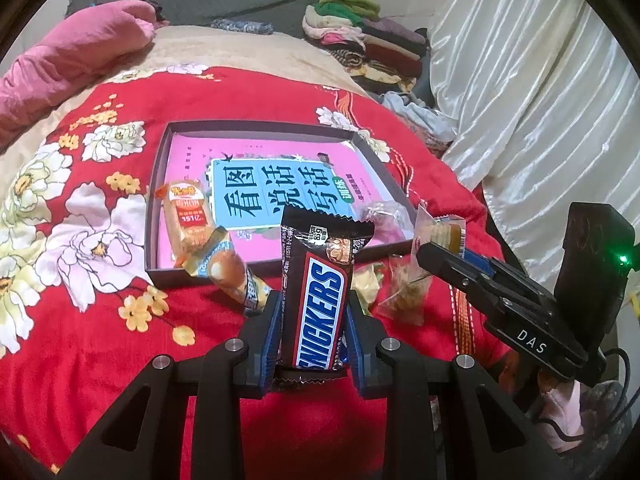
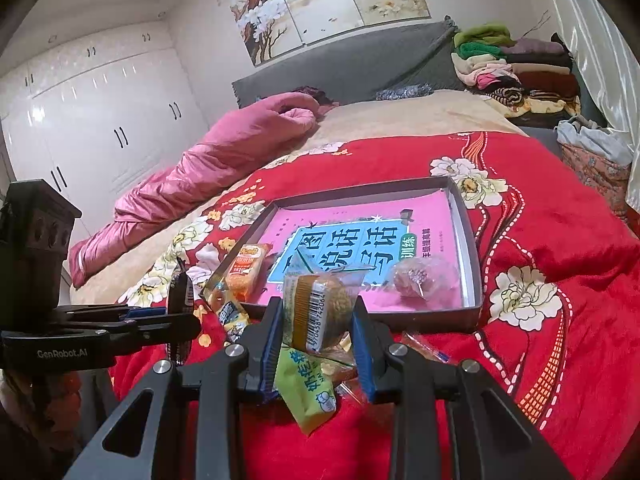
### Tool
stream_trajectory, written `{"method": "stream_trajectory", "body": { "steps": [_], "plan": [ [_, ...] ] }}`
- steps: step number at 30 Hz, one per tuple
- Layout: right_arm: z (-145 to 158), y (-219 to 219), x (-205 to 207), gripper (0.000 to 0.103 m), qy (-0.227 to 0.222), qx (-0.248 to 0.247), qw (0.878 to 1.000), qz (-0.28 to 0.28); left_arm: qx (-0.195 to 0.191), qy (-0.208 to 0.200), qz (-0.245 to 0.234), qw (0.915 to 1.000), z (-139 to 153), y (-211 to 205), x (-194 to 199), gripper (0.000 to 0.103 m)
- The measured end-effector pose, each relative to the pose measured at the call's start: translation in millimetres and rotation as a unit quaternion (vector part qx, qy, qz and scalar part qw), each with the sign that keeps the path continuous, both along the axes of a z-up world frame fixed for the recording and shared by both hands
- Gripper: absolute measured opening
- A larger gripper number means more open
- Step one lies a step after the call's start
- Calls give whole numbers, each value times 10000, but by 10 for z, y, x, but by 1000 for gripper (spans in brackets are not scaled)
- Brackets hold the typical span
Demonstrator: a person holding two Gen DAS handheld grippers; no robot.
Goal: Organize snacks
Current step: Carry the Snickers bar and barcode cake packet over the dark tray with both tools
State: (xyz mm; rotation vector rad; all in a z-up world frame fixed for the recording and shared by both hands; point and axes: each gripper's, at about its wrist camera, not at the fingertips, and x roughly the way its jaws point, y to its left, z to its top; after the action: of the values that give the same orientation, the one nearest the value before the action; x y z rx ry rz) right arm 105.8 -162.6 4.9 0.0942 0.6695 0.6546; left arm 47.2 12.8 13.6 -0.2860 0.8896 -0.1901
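My left gripper (image 1: 312,300) is shut on a Snickers bar (image 1: 320,296), held above the red blanket just before the dark shallow box (image 1: 154,216). My right gripper (image 2: 316,308) is shut on a clear-wrapped pastry with a barcode (image 2: 320,312), near the box's front edge (image 2: 360,316). The box holds a pink book (image 1: 280,184), an orange snack pack (image 1: 188,216) and a clear-wrapped round snack (image 2: 420,276). A beige-blue packet (image 1: 228,268) leans over the box's front wall. A green packet (image 2: 308,392) and other wrapped snacks (image 1: 404,292) lie on the blanket.
The red flowered blanket (image 1: 100,340) covers the bed. A pink quilt (image 2: 192,172) lies at the far left. Folded clothes (image 2: 516,72) are stacked at the headboard. White curtains (image 1: 540,80) hang on the right, white wardrobes (image 2: 100,120) on the left.
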Motion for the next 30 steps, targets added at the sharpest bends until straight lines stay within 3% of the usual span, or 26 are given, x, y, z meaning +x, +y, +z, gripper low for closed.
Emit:
{"method": "stream_trajectory", "body": {
  "steps": [30],
  "plan": [
    [88,58,216,33,-181,145,9997,8,41,-202,249,9995,121,63,275,30]
  ]
}}
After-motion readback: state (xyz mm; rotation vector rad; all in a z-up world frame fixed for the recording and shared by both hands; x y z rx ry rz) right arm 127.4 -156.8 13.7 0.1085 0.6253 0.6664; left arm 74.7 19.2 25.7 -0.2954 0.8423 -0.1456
